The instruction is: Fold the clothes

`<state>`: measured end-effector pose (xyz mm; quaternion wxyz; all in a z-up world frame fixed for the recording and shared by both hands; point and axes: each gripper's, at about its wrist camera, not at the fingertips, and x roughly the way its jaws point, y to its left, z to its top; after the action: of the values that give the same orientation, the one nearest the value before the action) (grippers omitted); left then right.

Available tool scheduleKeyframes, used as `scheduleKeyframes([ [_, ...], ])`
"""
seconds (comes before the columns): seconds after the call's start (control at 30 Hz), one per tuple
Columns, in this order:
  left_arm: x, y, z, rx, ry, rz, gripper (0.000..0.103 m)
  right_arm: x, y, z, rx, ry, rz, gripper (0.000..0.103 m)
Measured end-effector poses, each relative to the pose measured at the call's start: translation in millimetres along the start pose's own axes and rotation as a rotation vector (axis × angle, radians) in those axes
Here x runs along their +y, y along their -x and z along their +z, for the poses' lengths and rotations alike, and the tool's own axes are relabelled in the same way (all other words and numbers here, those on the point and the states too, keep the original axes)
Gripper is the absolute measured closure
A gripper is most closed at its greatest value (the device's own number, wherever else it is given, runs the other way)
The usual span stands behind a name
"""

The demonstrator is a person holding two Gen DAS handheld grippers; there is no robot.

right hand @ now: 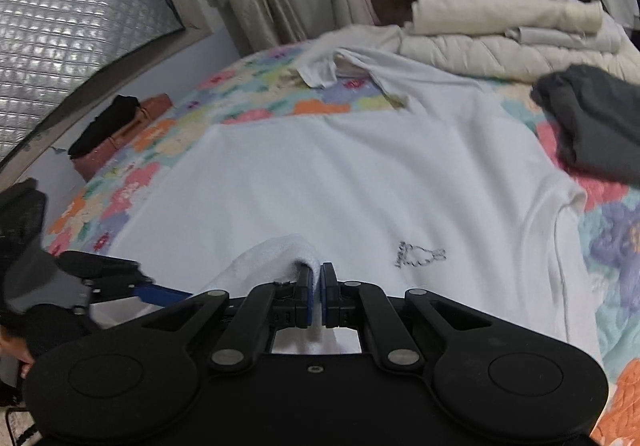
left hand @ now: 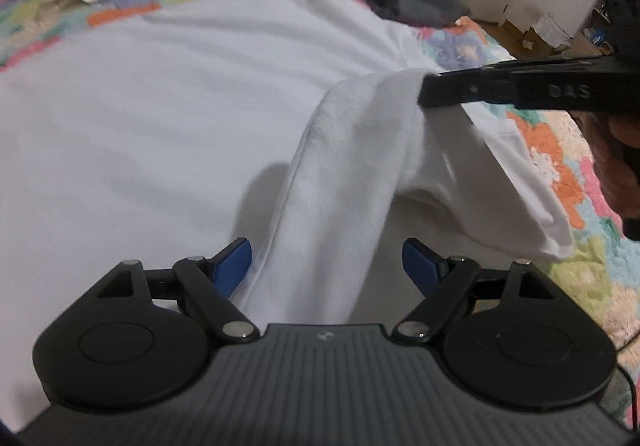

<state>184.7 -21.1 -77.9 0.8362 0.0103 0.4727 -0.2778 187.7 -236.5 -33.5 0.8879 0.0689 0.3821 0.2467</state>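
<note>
I count two grippers and four separate lots of fabric on one flowered quilt (right hand: 168,134).

Starting at my left, a brown box (right hand: 120,142) with one black item on top sits against the wall beside the bed. My left gripper (left hand: 326,260) has its jaws spread wide; a raised fold of the white garment (left hand: 160,106) runs between its two blue pads (left hand: 232,262), the left pad just touching the fold and the right one clear, so it grips nothing.

The white garment lies spread flat across the middle of the quilt, with one small dark drawing (right hand: 418,255) printed on it. At the far edge lies one crumpled white piece (right hand: 320,72).

My right gripper (right hand: 316,296) is pinched tight on a bunched edge of the same garment, lifting it into a ridge; from the left wrist view that pinched cloth hangs in a loop off the quilt.

Further right, one stack of cream bedding (right hand: 512,30) is piled at the head, and one dark grey garment (right hand: 596,114) lies folded near the right edge.
</note>
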Motion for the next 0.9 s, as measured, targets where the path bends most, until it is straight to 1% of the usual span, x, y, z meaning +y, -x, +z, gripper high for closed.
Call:
scheduleKeyframes([
  [0.07, 2, -3, -4, -0.019, 0.022, -0.047, 0.029, -4, -4, -4, 0.008, -0.012, -0.006, 0.097],
  [0.1, 1, -2, -8, -0.027, 0.013, -0.065, 0.041, -6, -4, -6, 0.01, -0.022, -0.008, 0.097],
  [0.13, 0, -2, -10, -0.029, -0.004, -0.065, 0.055, -7, -5, -8, 0.011, -0.031, -0.009, 0.097],
  [0.17, -3, -2, -13, -0.029, -0.031, -0.059, 0.06, -8, -5, -10, 0.013, -0.04, -0.011, 0.097],
  [0.2, -5, -1, -15, -0.032, -0.061, -0.058, 0.072, -9, -5, -11, 0.015, -0.048, -0.012, 0.097],
  [0.23, -6, -1, -17, -0.03, -0.07, -0.067, 0.084, -9, -5, -12, 0.015, -0.052, -0.014, 0.097],
  [0.27, -7, -2, -19, -0.029, -0.076, -0.077, 0.086, -9, -5, -13, 0.015, -0.056, -0.016, 0.097],
  [0.3, -6, -2, -20, -0.026, -0.063, -0.087, 0.087, -9, -5, -14, 0.016, -0.06, -0.019, 0.097],
  [0.37, -4, -1, -20, -0.029, -0.031, -0.095, 0.093, -7, -5, -16, 0.014, -0.069, -0.028, 0.097],
  [0.43, 1, 0, -17, -0.017, 0.025, -0.115, 0.093, -5, -5, -17, 0.009, -0.07, -0.04, 0.097],
  [0.47, 9, -1, -16, 0.011, 0.091, -0.138, 0.093, -4, -5, -17, 0.005, -0.076, -0.045, 0.097],
  [0.5, 21, -3, -16, 0.039, 0.183, -0.181, 0.093, -2, -5, -17, -0.001, -0.095, -0.046, 0.097],
  [0.53, 34, -4, -18, 0.046, 0.266, -0.238, 0.093, -1, -5, -16, -0.007, -0.115, -0.046, 0.097],
  [0.57, 43, -4, -21, 0.045, 0.31, -0.267, 0.093, 2, -6, -15, -0.016, -0.128, -0.047, 0.097],
  [0.63, 53, -3, -25, 0.043, 0.345, -0.275, 0.093, 10, -8, -13, -0.04, -0.129, -0.047, 0.097],
  [0.67, 55, -1, -26, 0.04, 0.346, -0.275, 0.093, 14, -9, -12, -0.049, -0.125, -0.049, 0.097],
  [0.73, 56, 2, -28, 0.025, 0.358, -0.31, 0.093, 18, -13, -13, -0.043, -0.11, -0.055, 0.097],
  [0.83, 49, 4, -30, -0.002, 0.372, -0.392, 0.093, 16, -15, -16, -0.036, -0.124, -0.064, 0.096],
  [0.87, 46, 4, -30, -0.011, 0.373, -0.393, 0.093, 15, -15, -18, -0.032, -0.134, -0.073, 0.093],
  [0.9, 44, 2, -30, -0.019, 0.375, -0.387, 0.093, 13, -13, -19, -0.024, -0.15, -0.101, 0.092],
])
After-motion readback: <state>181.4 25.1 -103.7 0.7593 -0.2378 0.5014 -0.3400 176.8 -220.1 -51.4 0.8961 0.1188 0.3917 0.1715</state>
